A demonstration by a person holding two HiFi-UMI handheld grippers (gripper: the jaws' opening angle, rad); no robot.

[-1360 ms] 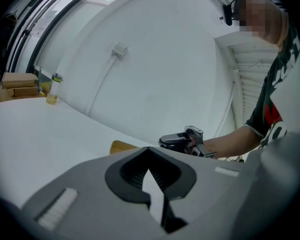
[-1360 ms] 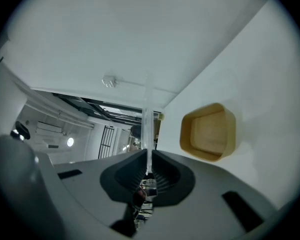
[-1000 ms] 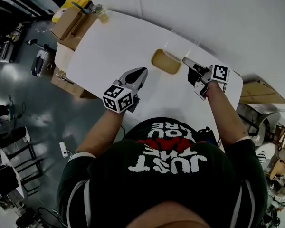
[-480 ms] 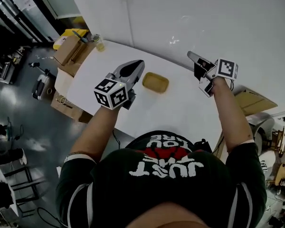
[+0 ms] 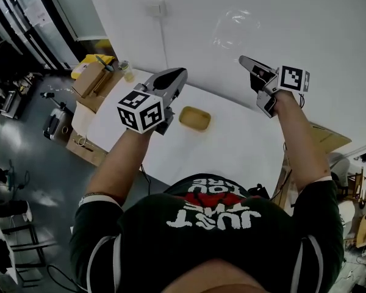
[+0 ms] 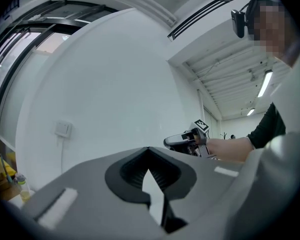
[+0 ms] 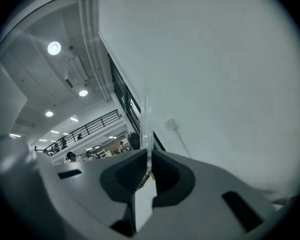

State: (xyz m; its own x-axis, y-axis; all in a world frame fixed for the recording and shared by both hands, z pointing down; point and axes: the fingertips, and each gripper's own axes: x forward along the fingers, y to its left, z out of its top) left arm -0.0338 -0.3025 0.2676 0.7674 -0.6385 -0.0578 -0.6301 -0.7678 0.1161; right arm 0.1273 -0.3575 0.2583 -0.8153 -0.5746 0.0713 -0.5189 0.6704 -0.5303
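Observation:
Both grippers are held high above the white table (image 5: 134,112), in front of the white wall. My left gripper (image 5: 180,72) is shut, its jaws meeting at the tip (image 6: 148,150) with nothing between them. My right gripper (image 5: 242,59) is shut on a thin clear stick (image 7: 145,124) that stands straight out past the jaws (image 7: 148,156). The right gripper (image 6: 184,140) and the hand holding it also show in the left gripper view. A shallow yellow tray (image 5: 194,119) lies on the table below and between the two grippers. I cannot make out the stick in the head view.
Cardboard boxes (image 5: 88,78) and a small bottle (image 5: 127,71) stand at the table's far left end. A wall socket (image 5: 155,8) with a cable sits above them. Another cardboard sheet (image 5: 327,137) lies past the table's right end. The dark floor at left holds equipment.
Both grippers have risen from just above the table to well above it and tilted up toward the wall. The tray has dropped out of the right gripper view.

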